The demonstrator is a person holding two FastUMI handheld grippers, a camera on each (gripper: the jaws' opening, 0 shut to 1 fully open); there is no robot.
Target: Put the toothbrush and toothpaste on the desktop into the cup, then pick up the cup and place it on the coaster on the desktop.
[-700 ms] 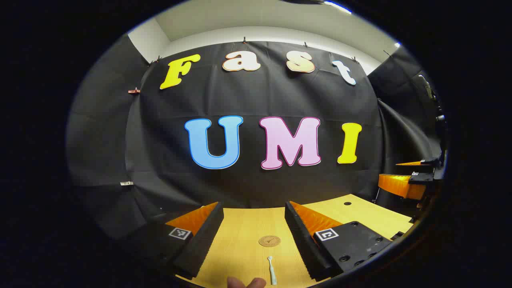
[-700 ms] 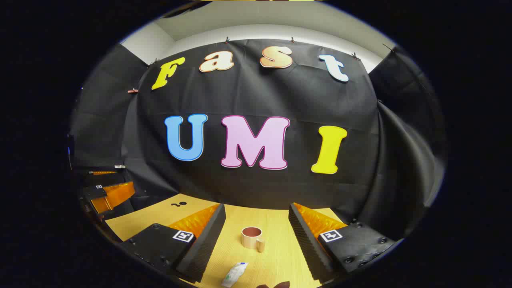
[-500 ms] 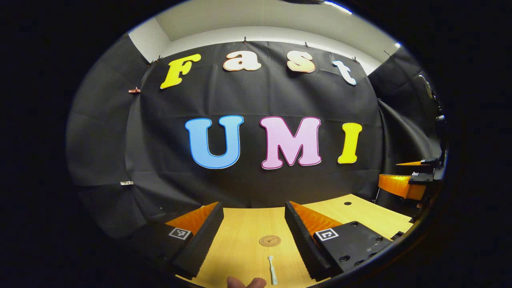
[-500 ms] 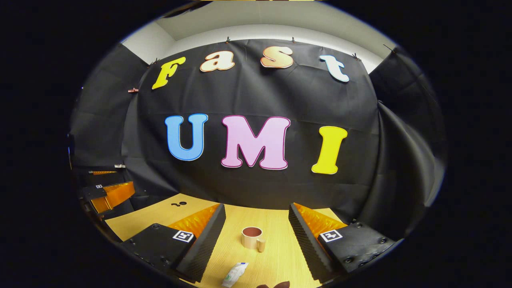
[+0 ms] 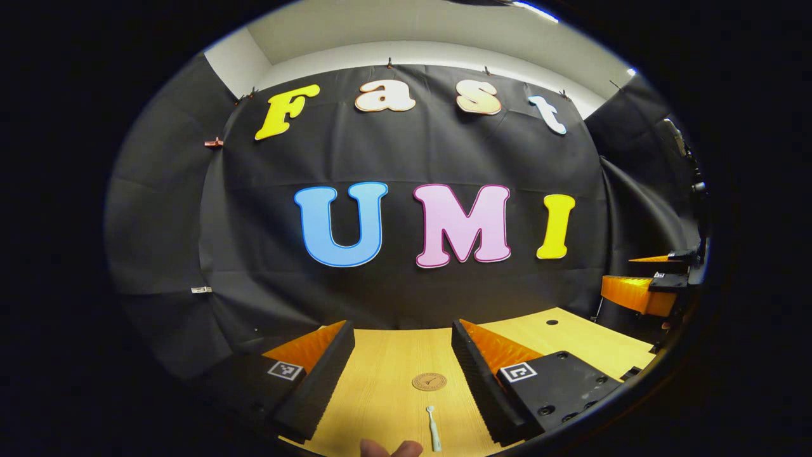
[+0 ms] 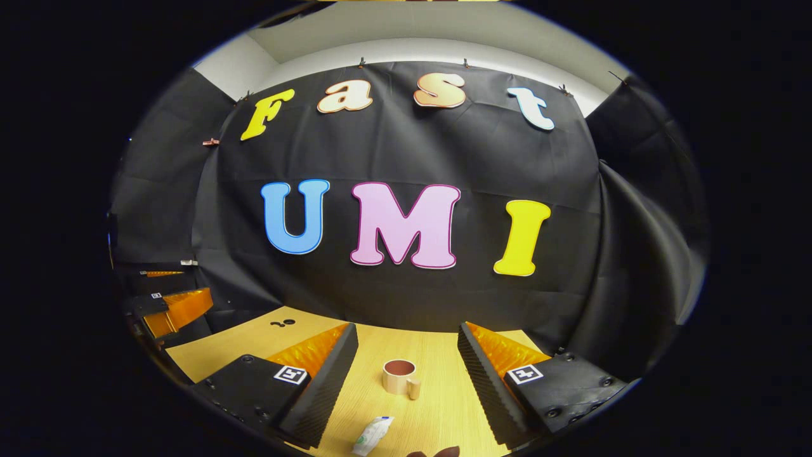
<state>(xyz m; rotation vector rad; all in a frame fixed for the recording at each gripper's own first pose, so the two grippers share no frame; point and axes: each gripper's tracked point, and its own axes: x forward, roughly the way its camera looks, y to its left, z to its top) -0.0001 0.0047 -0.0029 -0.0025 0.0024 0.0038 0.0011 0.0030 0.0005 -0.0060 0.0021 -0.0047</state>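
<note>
The left gripper [image 5: 401,333] is hanging wide open, gripping nothing — the coaster [image 5: 429,381] and toothbrush [image 5: 433,429] are lying on the desktop [image 5: 380,393] between its fingers. The right gripper [image 6: 407,334] is also gaping empty — cup [image 6: 400,377] and toothpaste [image 6: 372,435] are sitting between its fingers.

I get even, fairly bright overhead light in both views; a strip of ceiling lamp glares white at the top of the left gripper view. The pale wooden desktop [image 5: 387,381] ahead of my left gripper [image 5: 403,333] is evenly lit, shadows under the fingers soft. Straight lines bow hard toward the edges. Focus holds ahead of my right gripper [image 6: 408,335]; the rim smears and darkens.
</note>
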